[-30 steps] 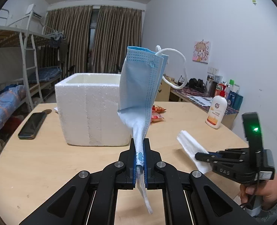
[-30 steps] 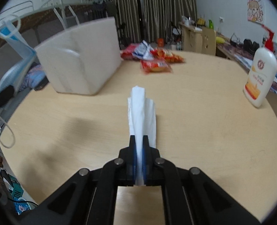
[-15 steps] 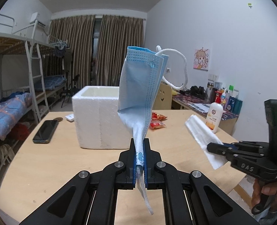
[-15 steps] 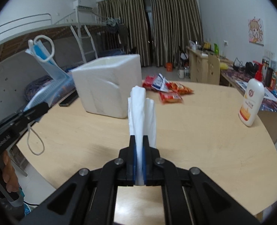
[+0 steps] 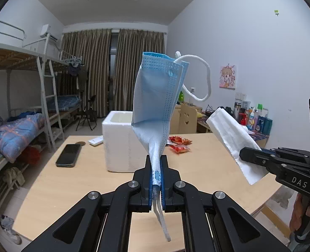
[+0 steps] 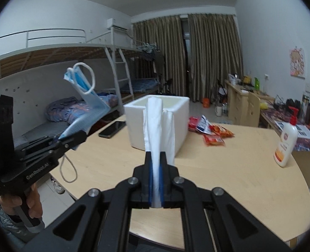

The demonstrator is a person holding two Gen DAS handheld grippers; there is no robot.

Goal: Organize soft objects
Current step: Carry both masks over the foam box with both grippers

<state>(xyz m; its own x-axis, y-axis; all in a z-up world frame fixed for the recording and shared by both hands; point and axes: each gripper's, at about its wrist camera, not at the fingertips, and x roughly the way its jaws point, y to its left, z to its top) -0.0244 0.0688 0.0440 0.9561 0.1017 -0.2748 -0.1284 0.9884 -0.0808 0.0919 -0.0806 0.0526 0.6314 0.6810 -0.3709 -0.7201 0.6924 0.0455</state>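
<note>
Two soft items, each pinched by one edge so it hangs clear above the surface (image 5: 205,166): blue face mask (image 5: 157,113) clamped in left tongs (image 5: 156,174); white tissue (image 6: 157,126) clamped in right tongs (image 6: 156,176). Probable destination: open foam box (image 6: 175,113) ahead.

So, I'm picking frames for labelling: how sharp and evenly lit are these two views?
Left wrist view: sharp; the blue mask and tissue are crisp, with strong fisheye bending and dark corners. Right wrist view: dimmer and softer; the snack packets smear slightly, while the tissue stays readable.
</note>
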